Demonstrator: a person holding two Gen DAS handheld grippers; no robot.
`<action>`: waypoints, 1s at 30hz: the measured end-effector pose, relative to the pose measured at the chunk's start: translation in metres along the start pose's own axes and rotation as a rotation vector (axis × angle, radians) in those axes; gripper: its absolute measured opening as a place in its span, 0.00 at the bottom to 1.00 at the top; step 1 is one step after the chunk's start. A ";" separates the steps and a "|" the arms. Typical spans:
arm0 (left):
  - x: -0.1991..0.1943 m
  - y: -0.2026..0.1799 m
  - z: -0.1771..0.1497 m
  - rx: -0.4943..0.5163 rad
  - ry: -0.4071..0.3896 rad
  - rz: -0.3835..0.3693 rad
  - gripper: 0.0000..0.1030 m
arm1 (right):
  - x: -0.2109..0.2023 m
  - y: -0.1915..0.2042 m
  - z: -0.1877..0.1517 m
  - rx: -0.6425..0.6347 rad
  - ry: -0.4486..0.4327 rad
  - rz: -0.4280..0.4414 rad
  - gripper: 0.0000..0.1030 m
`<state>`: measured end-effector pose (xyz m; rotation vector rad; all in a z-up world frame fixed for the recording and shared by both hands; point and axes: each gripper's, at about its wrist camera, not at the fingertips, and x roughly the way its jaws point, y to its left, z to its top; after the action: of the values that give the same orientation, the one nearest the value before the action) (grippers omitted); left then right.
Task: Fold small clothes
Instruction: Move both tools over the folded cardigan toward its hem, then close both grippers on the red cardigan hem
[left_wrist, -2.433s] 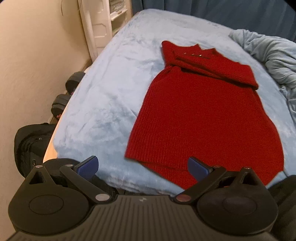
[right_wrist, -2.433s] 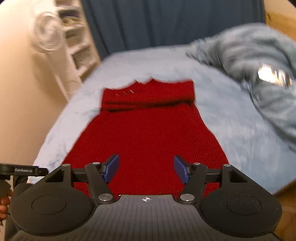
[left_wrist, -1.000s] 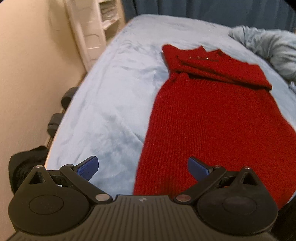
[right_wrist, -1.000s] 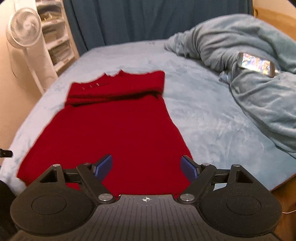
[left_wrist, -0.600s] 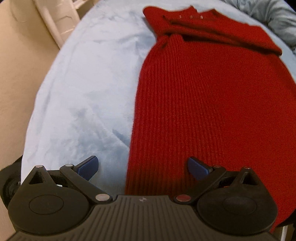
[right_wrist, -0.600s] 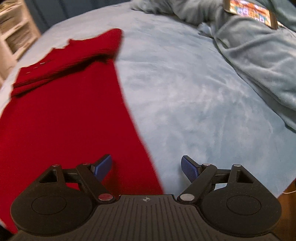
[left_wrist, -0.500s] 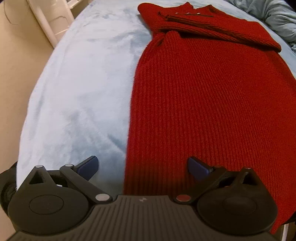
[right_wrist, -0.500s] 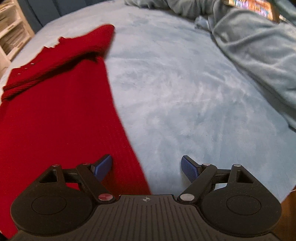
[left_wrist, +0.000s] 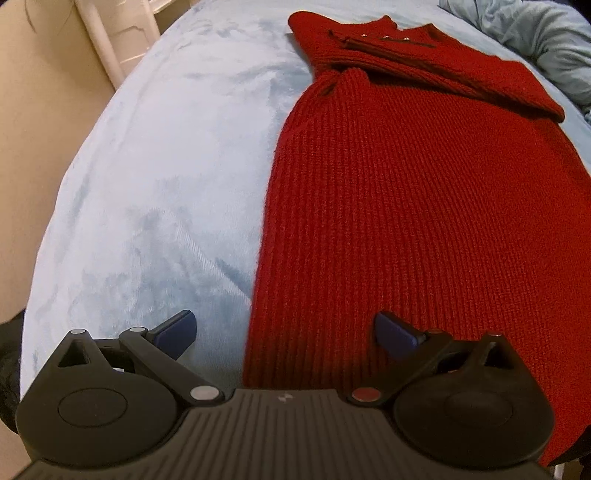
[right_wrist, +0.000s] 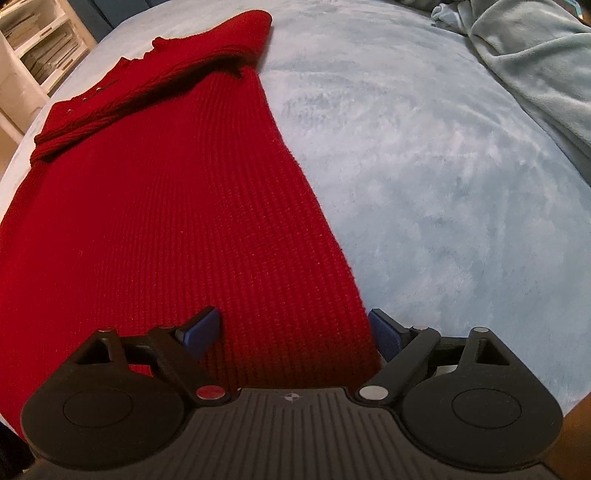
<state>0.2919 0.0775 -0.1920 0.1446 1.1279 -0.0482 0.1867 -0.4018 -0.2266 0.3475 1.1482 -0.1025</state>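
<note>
A red knit dress (left_wrist: 424, 192) lies flat on a light blue bed (left_wrist: 166, 147), its sleeves folded across the top. It also shows in the right wrist view (right_wrist: 166, 206). My left gripper (left_wrist: 284, 328) is open, low over the dress's bottom left corner, with one finger over the bed and one over the knit. My right gripper (right_wrist: 295, 328) is open, low over the bottom right corner, straddling the dress's right edge. Neither holds anything.
A crumpled grey-blue blanket (right_wrist: 535, 55) lies on the right side of the bed. A white shelf unit (right_wrist: 33, 48) stands at the far left by a beige wall (left_wrist: 33, 110). A dark bag (left_wrist: 7, 369) sits below the bed's left edge.
Both grippers have come down and forward to the dress's bottom corners. The right one has shifted so the dress's right edge now lies between its fingers.
</note>
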 end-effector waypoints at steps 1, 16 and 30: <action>0.000 0.002 -0.001 -0.007 -0.002 -0.006 1.00 | 0.001 0.001 0.001 -0.001 0.001 -0.006 0.86; -0.004 0.007 -0.007 -0.022 -0.009 -0.036 1.00 | 0.004 0.008 0.000 0.008 0.021 -0.042 0.86; -0.024 0.008 -0.013 -0.008 0.046 -0.147 0.59 | -0.003 0.027 -0.011 -0.029 0.059 -0.038 0.59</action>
<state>0.2712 0.0866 -0.1750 0.0553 1.1833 -0.1716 0.1827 -0.3731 -0.2223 0.3049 1.2137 -0.1099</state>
